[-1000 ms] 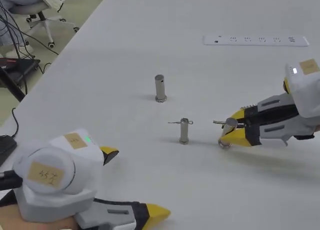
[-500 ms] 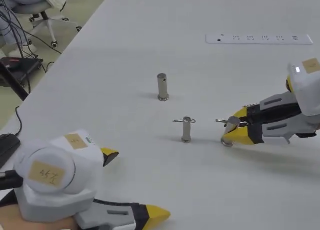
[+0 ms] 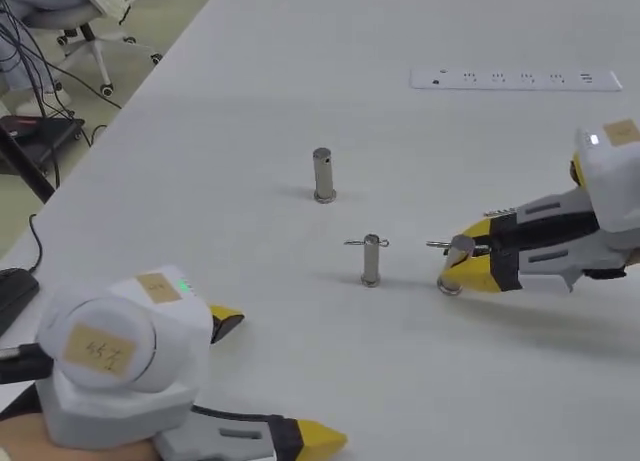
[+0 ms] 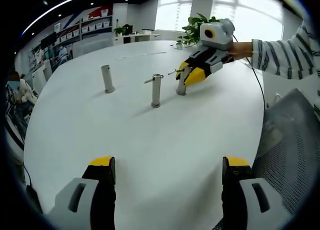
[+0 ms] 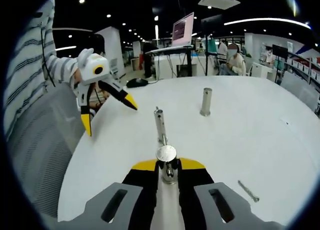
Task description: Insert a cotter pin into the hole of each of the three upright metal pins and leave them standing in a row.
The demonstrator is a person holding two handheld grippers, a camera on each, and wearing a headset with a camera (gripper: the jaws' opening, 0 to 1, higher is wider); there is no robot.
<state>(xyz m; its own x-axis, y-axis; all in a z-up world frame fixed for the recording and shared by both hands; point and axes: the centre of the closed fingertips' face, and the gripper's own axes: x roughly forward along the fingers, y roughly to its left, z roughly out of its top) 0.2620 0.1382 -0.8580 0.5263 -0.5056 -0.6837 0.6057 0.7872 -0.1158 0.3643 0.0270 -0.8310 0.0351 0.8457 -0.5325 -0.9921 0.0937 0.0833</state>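
Middle silver metal pin [image 3: 371, 261] cottered; your right gripper [image 3: 455, 269] clenches the cottered right pin [image 3: 460, 247]; far pin [image 3: 322, 174] bare; left gripper [image 4: 167, 165] released

**Tabletop** [image 3: 250, 81]: plain white.
**Right tool** [image 3: 452, 266] and **left tool** [image 3: 275, 379]: yellow tips, black then grey bodies, white housings with tan labels. The left one's housing carries a small green light.
**Metal pin** [image 3: 458, 251] between the right tool's tips, **middle metal pin** [image 3: 371, 260] just ahead of them, and **far metal pin** [image 3: 322, 174] beyond: silver-grey. The cotter pin [image 3: 356, 243] through the middle one is silver-grey too.
**Power strip** [image 3: 515, 79], well away from both tools: white.
**Sleeve** [image 4: 285, 53] behind the right tool: white with dark stripes.
**Chair** [image 4: 290, 135] beside the left tool: grey mesh.
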